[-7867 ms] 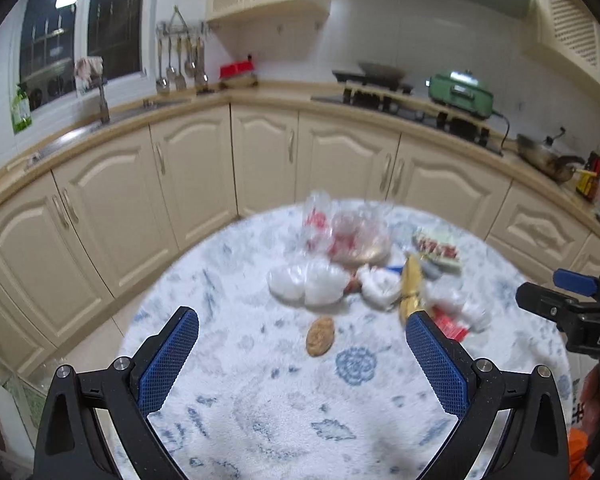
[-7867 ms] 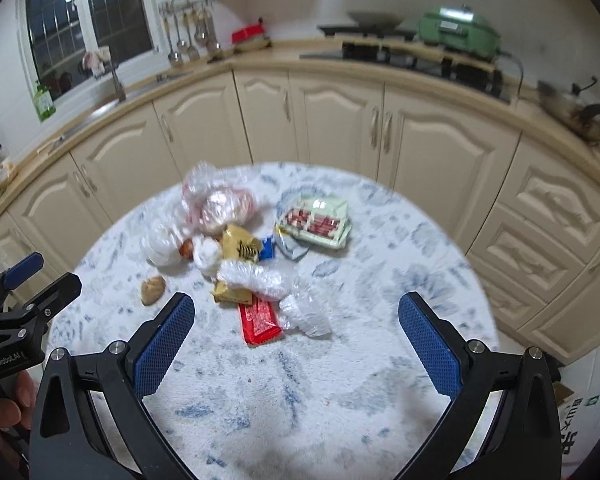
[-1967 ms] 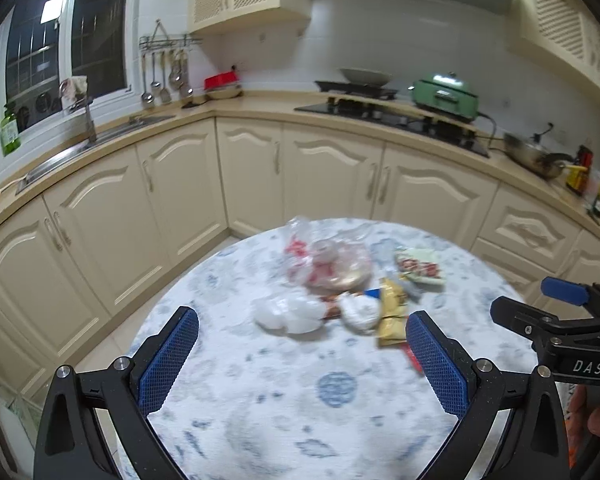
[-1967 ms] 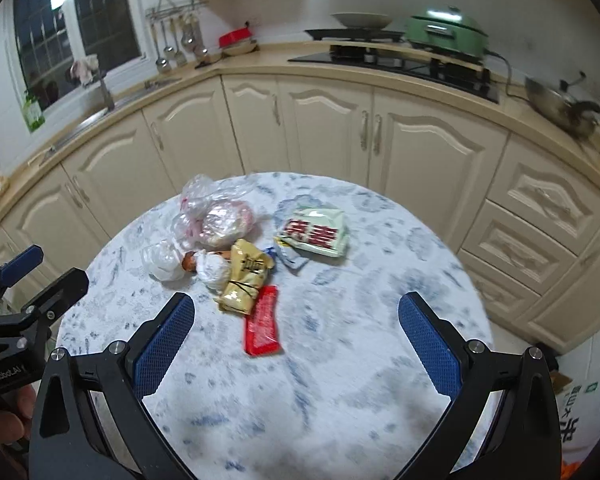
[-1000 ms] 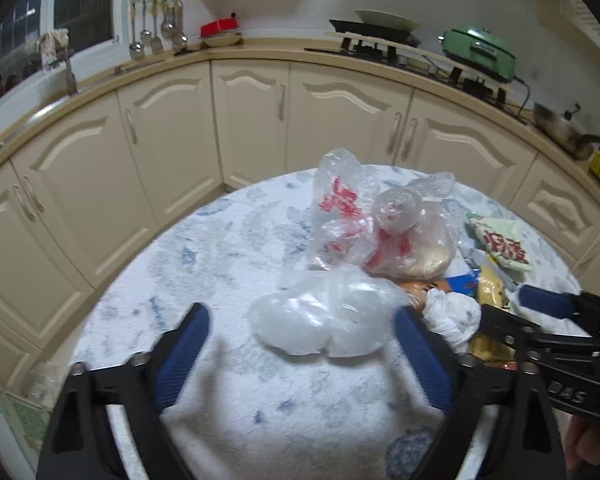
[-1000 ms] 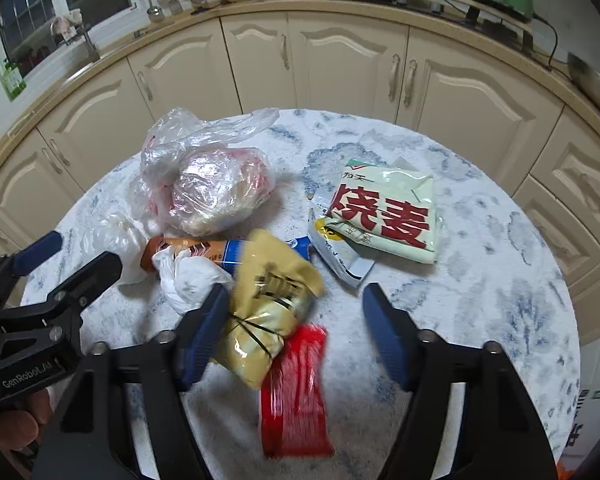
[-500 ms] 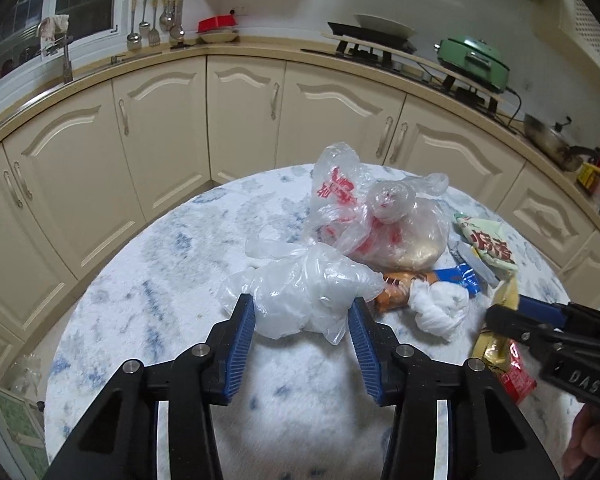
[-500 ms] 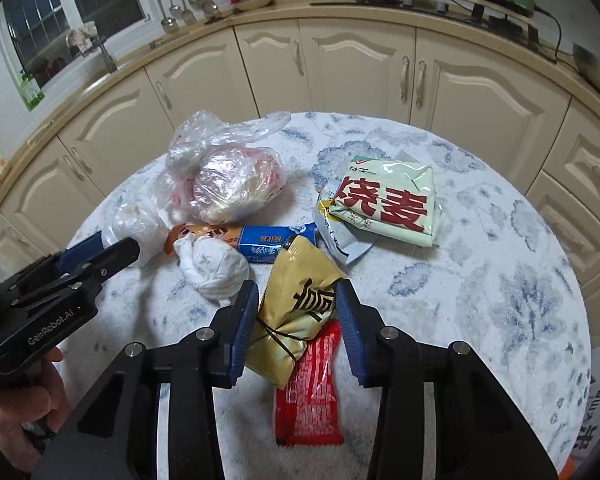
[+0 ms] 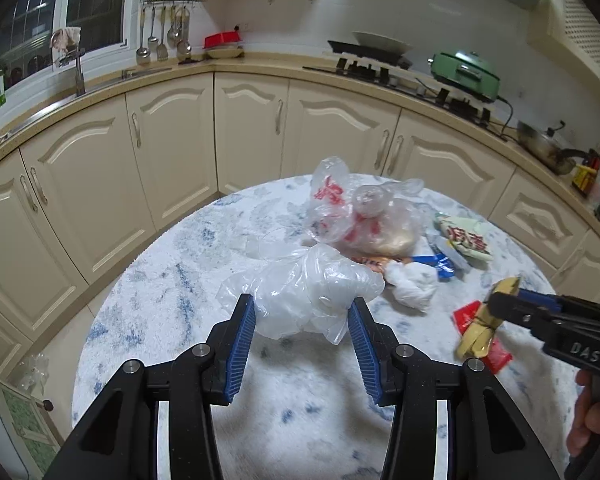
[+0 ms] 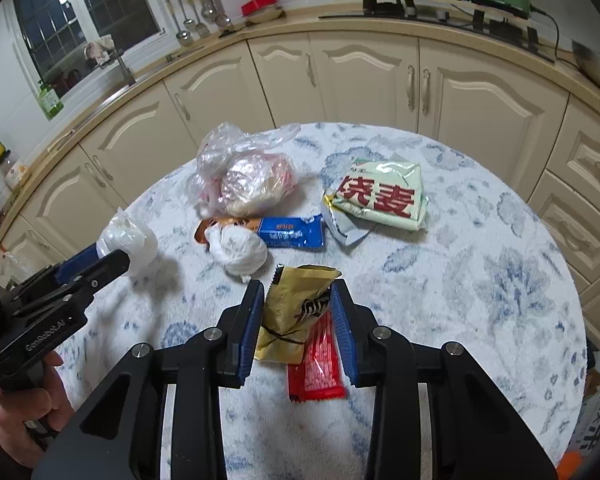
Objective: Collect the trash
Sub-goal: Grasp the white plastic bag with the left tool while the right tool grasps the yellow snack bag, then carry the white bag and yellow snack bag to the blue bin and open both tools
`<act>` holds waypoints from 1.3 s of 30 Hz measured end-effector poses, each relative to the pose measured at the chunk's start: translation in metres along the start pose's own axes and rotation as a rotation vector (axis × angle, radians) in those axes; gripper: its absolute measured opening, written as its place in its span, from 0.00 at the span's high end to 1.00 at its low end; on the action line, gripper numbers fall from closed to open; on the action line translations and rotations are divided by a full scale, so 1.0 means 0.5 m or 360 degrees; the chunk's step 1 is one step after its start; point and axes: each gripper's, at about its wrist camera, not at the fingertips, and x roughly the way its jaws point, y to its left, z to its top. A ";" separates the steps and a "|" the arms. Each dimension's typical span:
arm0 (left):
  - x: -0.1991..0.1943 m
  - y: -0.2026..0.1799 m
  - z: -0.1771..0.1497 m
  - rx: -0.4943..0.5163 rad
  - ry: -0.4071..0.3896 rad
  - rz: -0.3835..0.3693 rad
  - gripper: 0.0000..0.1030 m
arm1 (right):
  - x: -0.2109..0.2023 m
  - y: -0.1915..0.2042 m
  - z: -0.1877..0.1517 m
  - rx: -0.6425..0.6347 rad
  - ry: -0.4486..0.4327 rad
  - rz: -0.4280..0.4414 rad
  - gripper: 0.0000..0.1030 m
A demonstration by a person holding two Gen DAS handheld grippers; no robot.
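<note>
Both tools angle down, left tool (image 9: 302,320) gripping plastic bag (image 9: 308,294)

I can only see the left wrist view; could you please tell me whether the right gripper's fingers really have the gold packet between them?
Observer: Yes. The right wrist view shows the gold packet between the right gripper's fingers, and its jaws are closing on it.
Operator: Thank you. Is the red wrapper caught as well?
Observer: The red wrapper lies flat on the table, its upper end under the packet. I cannot tell whether it is pinched.
Operator: And is my bag off the table?
Observer: Yes. The clear bag in the left gripper hangs above the cloth, its shadow beside it.
</note>
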 end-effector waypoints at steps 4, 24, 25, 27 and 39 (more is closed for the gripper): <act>-0.015 -0.014 -0.024 0.0011 0.0025 -0.0010 0.58 | 0.023 -0.004 -0.011 0.0027 0.0043 0.0016 0.66; -0.062 -0.045 -0.053 0.0016 0.0036 -0.0001 0.58 | 0.055 0.044 -0.052 -0.0175 0.0130 0.0016 0.65; -0.065 -0.046 -0.054 0.0015 0.0035 0.0001 0.58 | 0.045 0.037 -0.054 -0.0152 0.0112 0.0040 0.65; -0.072 -0.049 -0.054 0.0015 0.0029 0.0004 0.58 | 0.024 0.028 -0.056 -0.0128 0.0080 0.0072 0.65; -0.146 -0.125 -0.036 0.0087 -0.0082 -0.0042 0.58 | -0.094 -0.017 -0.041 -0.0042 -0.0104 0.0112 0.66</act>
